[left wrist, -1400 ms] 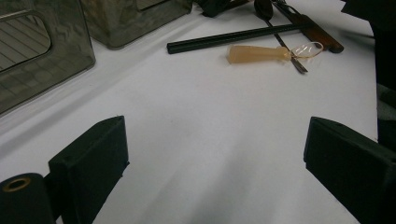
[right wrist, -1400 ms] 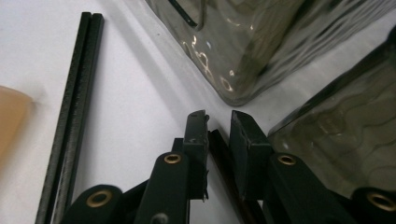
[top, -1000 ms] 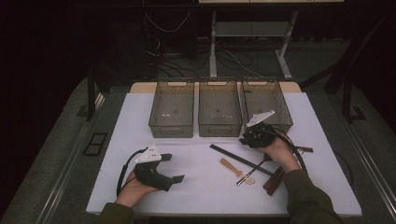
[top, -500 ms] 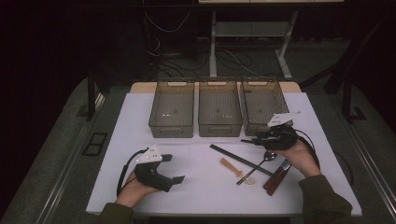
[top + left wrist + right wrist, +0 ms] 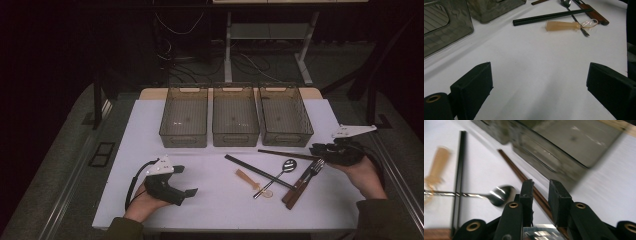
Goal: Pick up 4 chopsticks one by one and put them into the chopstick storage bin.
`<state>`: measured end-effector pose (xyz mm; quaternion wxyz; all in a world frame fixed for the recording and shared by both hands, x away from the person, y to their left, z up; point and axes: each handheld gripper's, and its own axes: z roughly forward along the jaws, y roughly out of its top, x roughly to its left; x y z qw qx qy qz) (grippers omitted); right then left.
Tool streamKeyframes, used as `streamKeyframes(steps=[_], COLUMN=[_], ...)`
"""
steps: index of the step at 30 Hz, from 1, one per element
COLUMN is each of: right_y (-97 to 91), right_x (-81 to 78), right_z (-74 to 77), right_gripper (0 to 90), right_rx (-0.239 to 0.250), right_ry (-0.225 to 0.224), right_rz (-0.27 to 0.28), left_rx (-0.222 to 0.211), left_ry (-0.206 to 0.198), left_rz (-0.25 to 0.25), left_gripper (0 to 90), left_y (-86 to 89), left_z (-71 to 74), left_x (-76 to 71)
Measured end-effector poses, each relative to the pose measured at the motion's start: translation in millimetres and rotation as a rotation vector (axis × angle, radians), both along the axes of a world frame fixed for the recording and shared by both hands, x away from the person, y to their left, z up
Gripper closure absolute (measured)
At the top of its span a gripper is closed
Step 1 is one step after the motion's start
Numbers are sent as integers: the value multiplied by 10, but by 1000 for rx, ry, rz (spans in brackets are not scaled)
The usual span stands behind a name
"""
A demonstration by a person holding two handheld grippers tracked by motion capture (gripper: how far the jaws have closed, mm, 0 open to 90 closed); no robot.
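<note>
Moved: right gripper (image 5: 320, 148) carried rightward from the bins to the counter's (image 5: 220, 210) right edge, fingers narrowed, nothing between | left gripper (image 5: 186, 181) fingers wide apart, empty | counted: three bins (image 5: 235, 122), one spoon (image 5: 289, 164), one fork (image 5: 316, 167) | brown chopsticks (image 5: 285, 154) thin, dark, just below the right bin.

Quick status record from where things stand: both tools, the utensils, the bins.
left tool: resting on the white table, jaws wide open, nothing between them
right tool: at the table's right edge, jaws have just been closing, narrow gap, nothing gripped
brown chopsticks: lying on the table ahead of the right tool
black chopsticks: centre, diagonal
spoon: lying across the black chopsticks
fork: beside a wooden-handled utensil
three bins: side by side, empty
</note>
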<state>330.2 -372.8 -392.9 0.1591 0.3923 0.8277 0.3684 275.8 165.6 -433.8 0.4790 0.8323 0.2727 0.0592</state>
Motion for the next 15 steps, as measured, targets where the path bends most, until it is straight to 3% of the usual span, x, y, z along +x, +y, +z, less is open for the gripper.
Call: streamKeyframes(steps=[6,9,15], right_y=[-291,-433,-530], right_x=[1,40,70], right_z=[-78,-198,-319], right_gripper=[743,741,694], right_rx=[-16,-49,-90], right_ry=[24,59,98], right_rz=[-70,-109,-108], left_rx=[5,7,8], left_ry=[1,2,3], left_rz=[-1,-3,-6], left_gripper=[63,63,64], left_y=[6,2,6], left_z=[-2,-7,-7], left_x=[7,9,6])
